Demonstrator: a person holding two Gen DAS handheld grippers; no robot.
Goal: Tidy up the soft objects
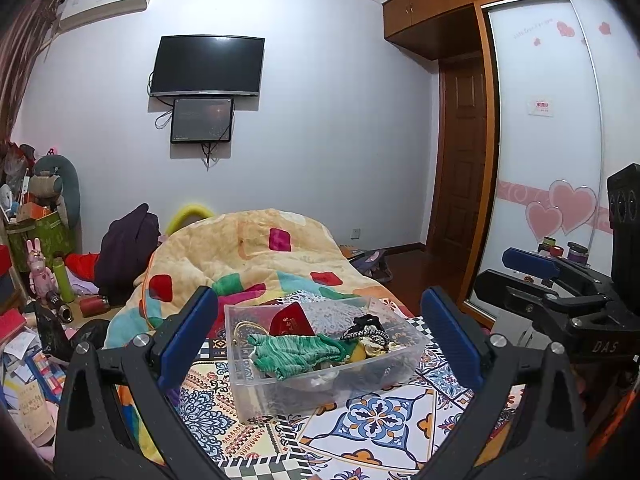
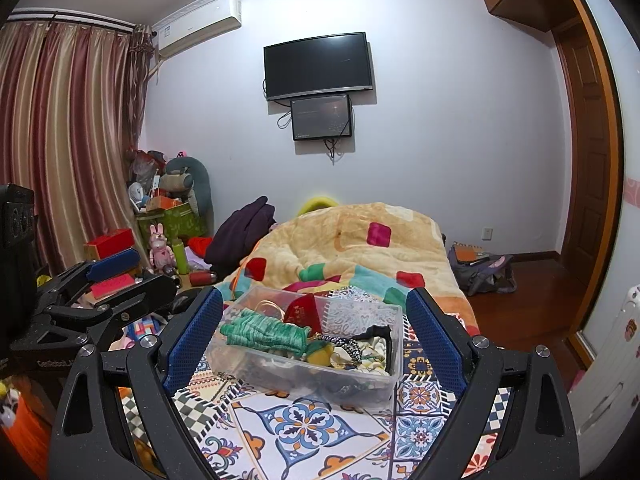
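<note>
A clear plastic bin [image 1: 248,364] [image 2: 360,384] stands on the patterned bedspread [image 1: 384,420] [image 2: 304,432]. It holds a green knitted piece [image 1: 292,354] [image 2: 260,330], a red pouch [image 1: 290,320] [image 2: 304,312], a black-and-white braided item [image 1: 366,330] [image 2: 348,346] and other soft bits. My left gripper [image 1: 320,320] is open and empty, held above and just short of the bin. My right gripper [image 2: 316,320] is open and empty, likewise framing the bin. Each gripper shows at the side of the other's view [image 1: 532,264] [image 2: 116,262].
A folded yellow quilt [image 1: 248,252] [image 2: 352,240] lies behind the bin. A dark garment [image 1: 128,248] [image 2: 244,232] and cluttered boxes, a pink rabbit toy [image 1: 38,268] [image 2: 160,246] and bottles sit left. A bag [image 2: 484,272] lies on the floor right, near the wardrobe [image 1: 552,140].
</note>
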